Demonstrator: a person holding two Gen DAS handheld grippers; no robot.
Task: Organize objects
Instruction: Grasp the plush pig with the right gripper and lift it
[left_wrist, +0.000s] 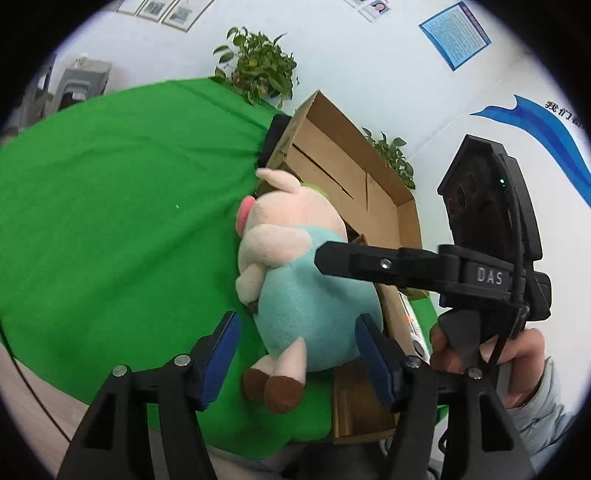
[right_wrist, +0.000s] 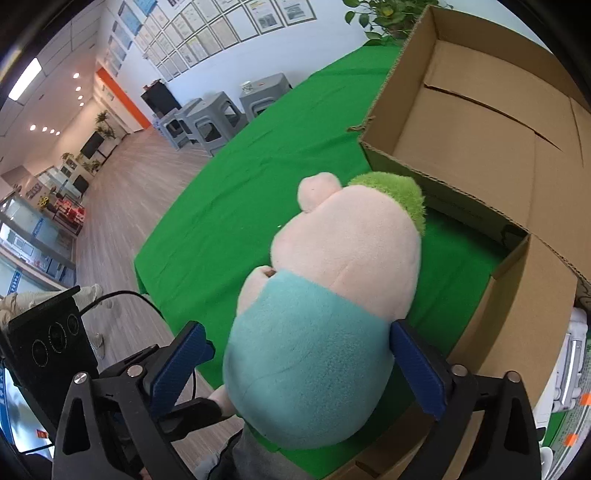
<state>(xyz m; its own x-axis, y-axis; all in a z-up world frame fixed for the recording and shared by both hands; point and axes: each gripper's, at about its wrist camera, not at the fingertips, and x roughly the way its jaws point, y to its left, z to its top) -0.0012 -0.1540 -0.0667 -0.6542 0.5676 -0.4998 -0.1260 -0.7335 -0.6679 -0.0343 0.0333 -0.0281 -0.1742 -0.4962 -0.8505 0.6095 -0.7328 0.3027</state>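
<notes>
Two grippers were around the plush pig (right_wrist: 325, 306), which lay on the green surface (right_wrist: 236, 192) just beside the cardboard box (right_wrist: 480, 110). The right gripper (right_wrist: 295, 369) and the left gripper (left_wrist: 295, 354) both stood open. If the right fingers (right_wrist: 417, 365) closed only on the soft, round body, the pig could slip out or catch the box wall.

Your plush pig (right_wrist: 325, 314) hides its face from the right wrist view, and its feet drop behind your right gripper's frame. Beside the pig, the cardboard box (right_wrist: 480, 122) runs off the picture's right edge. In the left wrist view the pig covers the box's near wall (left_wrist: 391, 236). The wall notices (right_wrist: 207, 40) behind the pig are too small to read.
</notes>
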